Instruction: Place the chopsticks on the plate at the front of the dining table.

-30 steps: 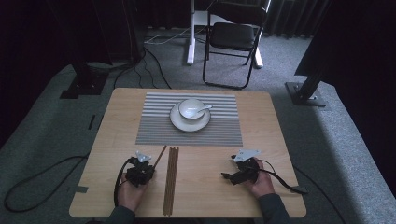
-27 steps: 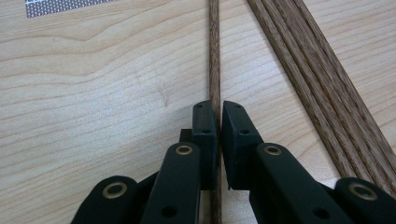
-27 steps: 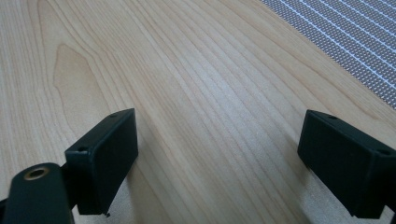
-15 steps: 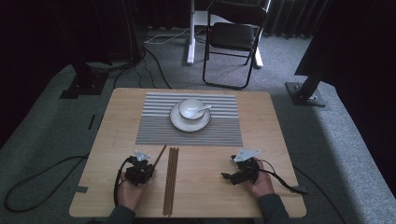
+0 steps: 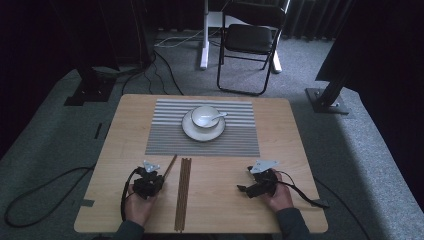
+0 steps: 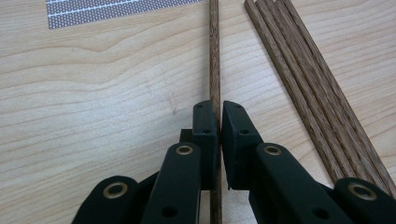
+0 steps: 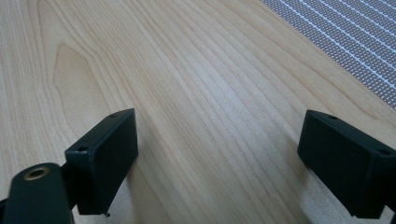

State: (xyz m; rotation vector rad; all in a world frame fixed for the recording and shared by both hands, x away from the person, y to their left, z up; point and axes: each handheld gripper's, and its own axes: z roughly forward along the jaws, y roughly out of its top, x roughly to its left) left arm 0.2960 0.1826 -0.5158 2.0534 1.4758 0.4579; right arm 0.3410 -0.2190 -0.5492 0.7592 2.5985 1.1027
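The left gripper [image 6: 218, 119] is clamped on one chopstick [image 6: 214, 56] lying on the table [image 5: 280, 130] just left of the bundle [image 5: 182, 192], the right gripper [image 7: 217, 158] idle, jaws wide; pickup in hand (next, judged: lift it level toward the mat [image 5: 235, 142]).

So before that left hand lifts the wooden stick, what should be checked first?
1. Left gripper jaws shut on the single chopstick: ok.
2. Stick centred between the jaws: ok.
3. Single chopstick apart from the chopstick bundle: ok.
4. Right gripper jaws open with nothing between them: ok.
5. Bowl and spoon sit on the plate, well away from the hands: ok.
6. Grip firm enough to lift: cannot tell.
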